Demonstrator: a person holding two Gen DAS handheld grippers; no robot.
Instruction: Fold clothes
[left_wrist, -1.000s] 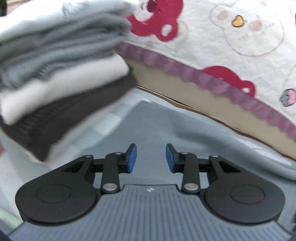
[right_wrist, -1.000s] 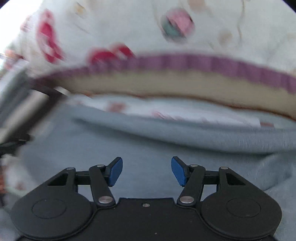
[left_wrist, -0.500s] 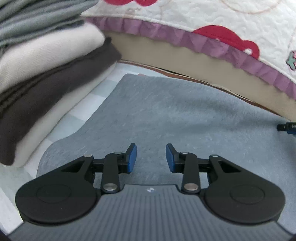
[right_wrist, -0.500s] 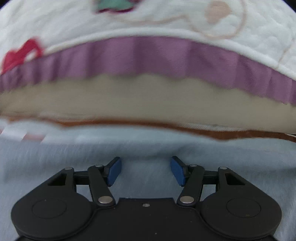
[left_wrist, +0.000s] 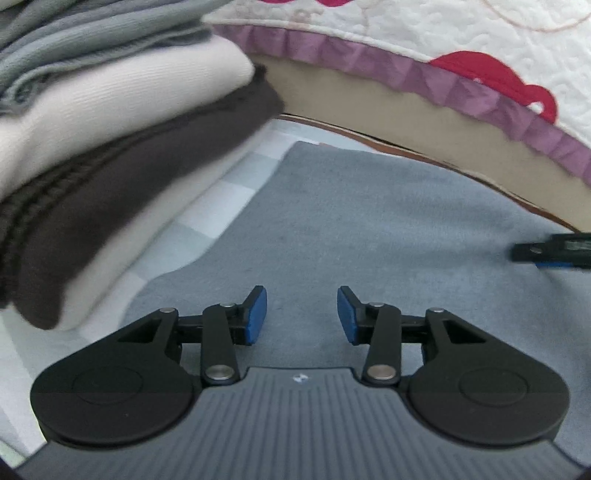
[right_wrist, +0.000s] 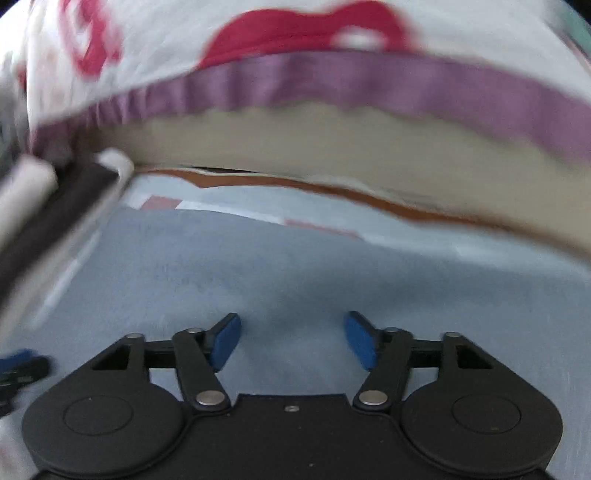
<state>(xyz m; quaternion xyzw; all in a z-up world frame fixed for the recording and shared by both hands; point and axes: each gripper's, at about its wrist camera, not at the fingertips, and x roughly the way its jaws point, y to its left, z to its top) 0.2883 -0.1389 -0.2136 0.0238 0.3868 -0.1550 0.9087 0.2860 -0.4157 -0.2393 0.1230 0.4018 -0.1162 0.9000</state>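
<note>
With both tools low over the grey-blue garment (left_wrist: 369, 221), your left gripper (left_wrist: 302, 314) has its jaws spread, nothing between the blue pads. Your right gripper (right_wrist: 291, 339) is spread wider, also empty; that view is blurred. The garment lies flat on the checked sheet (left_wrist: 207, 221), just beside the stack of folded clothes (left_wrist: 110, 155) on your left. A quilted cover with purple trim (left_wrist: 480, 92) runs behind.

Black grippers (left_wrist: 298, 314), blue-padded jaws.
</note>
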